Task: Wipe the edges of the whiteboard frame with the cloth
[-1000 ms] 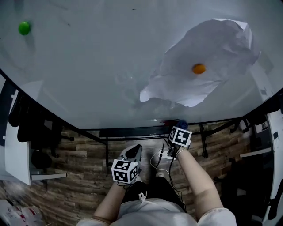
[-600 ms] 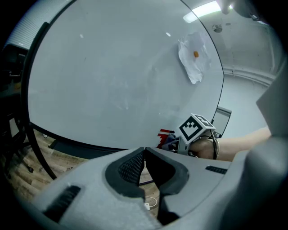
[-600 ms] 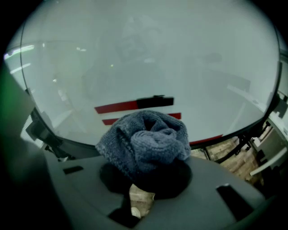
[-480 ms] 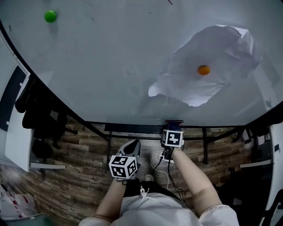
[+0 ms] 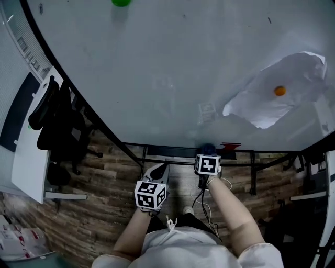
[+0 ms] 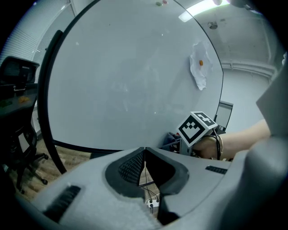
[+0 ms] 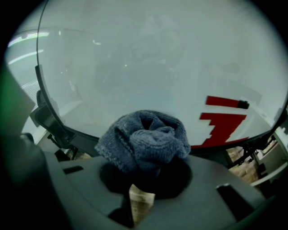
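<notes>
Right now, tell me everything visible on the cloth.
The cloth is blue-grey, a ribbed knit by the look, bunched into a rounded wad with folds on top. The right gripper is shut on its lower part, so the wad sticks out past the jaws. It sits at the bottom edge of the whiteboard frame, left of a red mark on the board; contact with the frame cannot be confirmed.

Floor: brown wood-plank floor, near and left.
Furniture: black office chair at left; white desk slab just beside it.
Light: long ceiling lamp, lit.
</notes>
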A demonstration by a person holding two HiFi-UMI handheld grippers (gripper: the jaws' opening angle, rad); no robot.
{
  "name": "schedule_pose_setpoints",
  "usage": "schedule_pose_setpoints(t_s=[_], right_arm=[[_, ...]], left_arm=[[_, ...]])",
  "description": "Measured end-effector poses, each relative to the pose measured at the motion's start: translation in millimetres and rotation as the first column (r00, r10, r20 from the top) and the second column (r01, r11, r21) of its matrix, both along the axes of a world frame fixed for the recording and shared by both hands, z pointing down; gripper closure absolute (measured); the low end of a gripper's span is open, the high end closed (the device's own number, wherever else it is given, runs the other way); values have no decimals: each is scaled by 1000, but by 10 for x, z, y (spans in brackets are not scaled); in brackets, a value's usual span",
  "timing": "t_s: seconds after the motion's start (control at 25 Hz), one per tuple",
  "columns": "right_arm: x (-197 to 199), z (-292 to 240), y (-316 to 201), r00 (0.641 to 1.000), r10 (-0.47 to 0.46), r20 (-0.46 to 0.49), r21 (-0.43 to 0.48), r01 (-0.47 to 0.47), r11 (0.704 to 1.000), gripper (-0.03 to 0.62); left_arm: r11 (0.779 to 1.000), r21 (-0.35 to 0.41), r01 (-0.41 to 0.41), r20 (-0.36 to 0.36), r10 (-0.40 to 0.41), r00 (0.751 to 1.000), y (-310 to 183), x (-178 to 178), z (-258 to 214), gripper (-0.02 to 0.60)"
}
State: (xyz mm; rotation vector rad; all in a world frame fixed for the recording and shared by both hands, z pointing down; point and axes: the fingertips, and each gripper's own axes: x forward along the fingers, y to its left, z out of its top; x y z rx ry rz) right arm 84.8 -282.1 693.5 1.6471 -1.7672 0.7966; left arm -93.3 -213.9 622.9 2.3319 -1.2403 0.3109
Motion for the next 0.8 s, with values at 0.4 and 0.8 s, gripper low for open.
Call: schedule_pose_setpoints(t_s=[0.4,0.8], right_arm=[[-894,-11,-251,998,1,-69,30,1,1000,517],[-1990,7,-296,988,-122,-96,10,123,992,517]], left_arm=[[1000,3,17,35,-18,999,-61,-1122,32,558],[1000,22,15,43,-16,999,-100,-1926,19,558]])
